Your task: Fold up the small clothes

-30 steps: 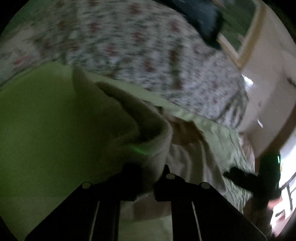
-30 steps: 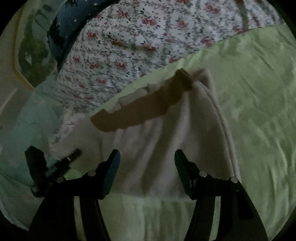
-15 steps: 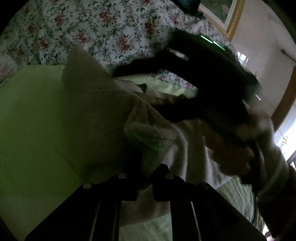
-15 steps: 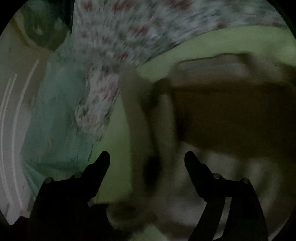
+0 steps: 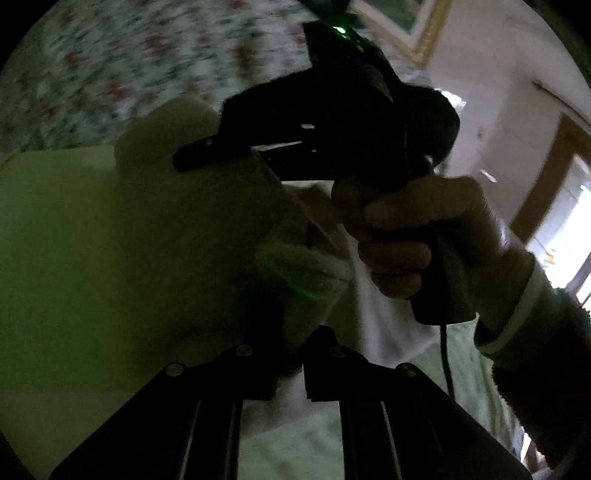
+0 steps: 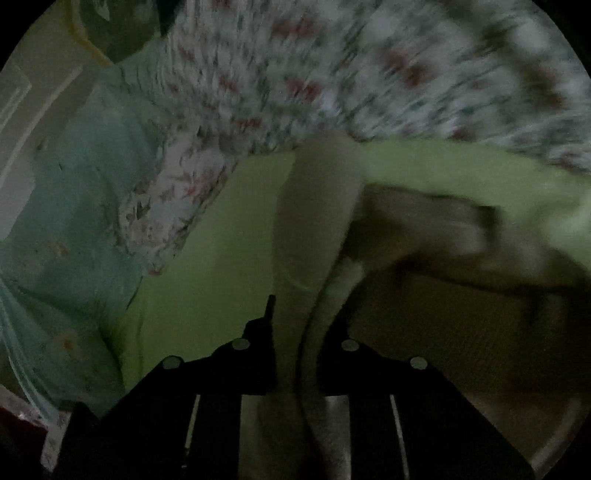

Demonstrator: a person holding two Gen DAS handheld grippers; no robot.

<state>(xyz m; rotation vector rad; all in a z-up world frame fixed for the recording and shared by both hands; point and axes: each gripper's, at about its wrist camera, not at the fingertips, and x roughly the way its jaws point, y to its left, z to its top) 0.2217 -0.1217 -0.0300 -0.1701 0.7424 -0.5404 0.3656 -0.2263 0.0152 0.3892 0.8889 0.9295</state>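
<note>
A small beige fleece garment [image 5: 207,221] lies on the light green sheet [image 5: 48,229]. My left gripper [image 5: 290,354] is shut on a bunched edge of it and holds it up. In the left wrist view the right gripper body [image 5: 343,110], held by a hand, sits just beyond, over the garment. In the right wrist view my right gripper [image 6: 295,332] is shut on a raised strip of the garment [image 6: 314,221], the rest of which trails to the right. Both views are dark and blurred.
A floral quilt [image 6: 332,74] covers the bed behind the green sheet [image 6: 221,240]. A pale teal blanket [image 6: 74,184] lies at the left. In the left wrist view a framed picture [image 5: 413,22], a wall and a door stand at the right.
My right gripper swung in from open over the flat garment and closed on a raised strip of it. It came close in front of my left gripper, which kept its hold.
</note>
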